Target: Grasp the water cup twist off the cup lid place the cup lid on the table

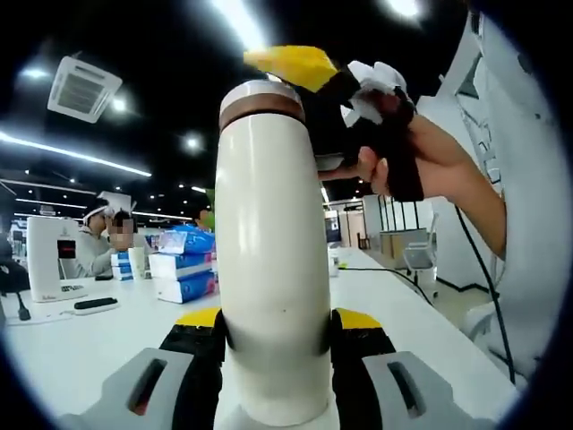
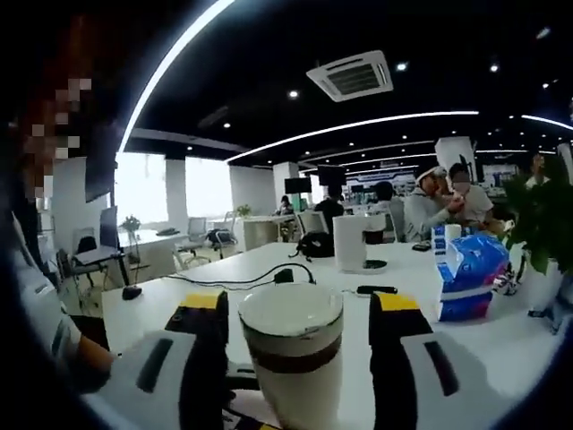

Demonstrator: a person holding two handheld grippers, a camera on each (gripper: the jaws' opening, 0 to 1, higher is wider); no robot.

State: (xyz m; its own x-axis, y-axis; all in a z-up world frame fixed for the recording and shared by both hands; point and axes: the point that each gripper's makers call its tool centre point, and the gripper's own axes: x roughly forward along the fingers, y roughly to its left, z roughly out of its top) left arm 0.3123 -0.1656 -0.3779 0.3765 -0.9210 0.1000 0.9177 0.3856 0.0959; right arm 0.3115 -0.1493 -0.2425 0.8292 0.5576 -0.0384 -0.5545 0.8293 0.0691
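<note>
The left gripper [image 1: 276, 336] is clamping the white water cup [image 1: 269, 269] low on its body, both yellow-tipped jaws pressing its sides and holding it upright above the white table [image 1: 81, 349]. Seen from that gripper, the right gripper [image 1: 327, 90] is coming in from the upper right, a person's hand [image 1: 403, 166] behind it, its yellow-tipped jaws reaching the top of the cup at the brown band.

In the right gripper view, the right gripper [image 2: 294, 336] is straddling the cup lid [image 2: 291, 313], a jaw standing to either side of it with a gap showing on both flanks; it is standing open and has not yet closed on the lid. The lid is sitting squarely between those jaws, still seated on the cup [image 2: 295, 394] above the brown band.

Beyond the right gripper, on the table [image 2: 421, 282], a blue tissue pack [image 2: 466, 278] and a white appliance [image 2: 351, 242] are standing well apart from the work, with people seated farther off.

The step in hand looks to be taking hold of the lid for the twist. It would go best with the right gripper closing evenly on the lid alone, above the band, and turning about the cup's own axis while the left gripper is keeping the body from rotating. A grip set off-centre could slip on the smooth rim.
</note>
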